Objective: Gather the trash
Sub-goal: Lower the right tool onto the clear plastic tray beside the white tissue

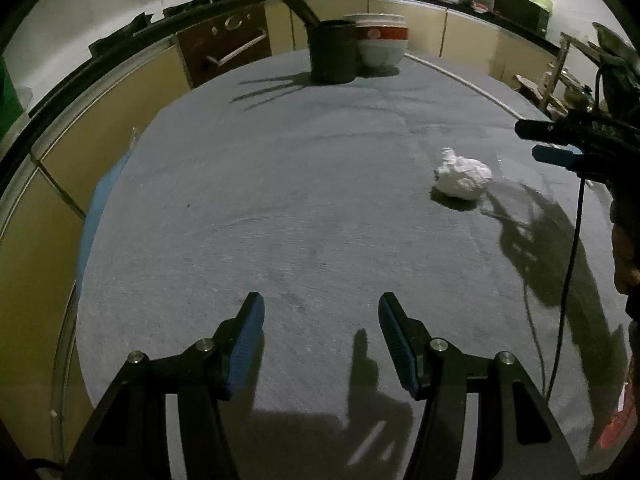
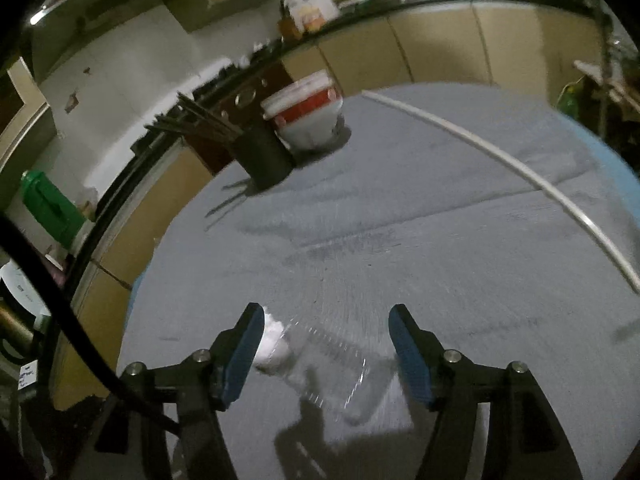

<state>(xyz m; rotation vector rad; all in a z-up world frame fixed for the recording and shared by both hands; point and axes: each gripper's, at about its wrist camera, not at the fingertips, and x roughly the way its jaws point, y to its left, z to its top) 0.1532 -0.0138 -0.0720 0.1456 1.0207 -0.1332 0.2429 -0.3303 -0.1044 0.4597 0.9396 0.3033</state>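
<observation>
The left gripper hangs over the grey table cover with its blue pads apart and nothing between them. Ahead of it and off to its right lies a crumpled white paper ball, resting on the cover and well apart from its fingers. Further right, at the edge of that view, the right gripper reaches in from the side, its tips just beside the paper ball but not touching it.

From the right wrist view, the right gripper also has its pads spread, gripping nothing. The paper ball sits just beside its left finger, partly hidden behind it; whether they touch cannot be told through the blur. Between the fingers lies something clear and shiny, like a plastic wrapper, too smeared to name surely.

Far ahead of both grippers, at the back of the table, stands a black bin with dark sticks poking out of its top. Touching its right side is a white and red bucket with a lid on, so its contents are hidden.
</observation>
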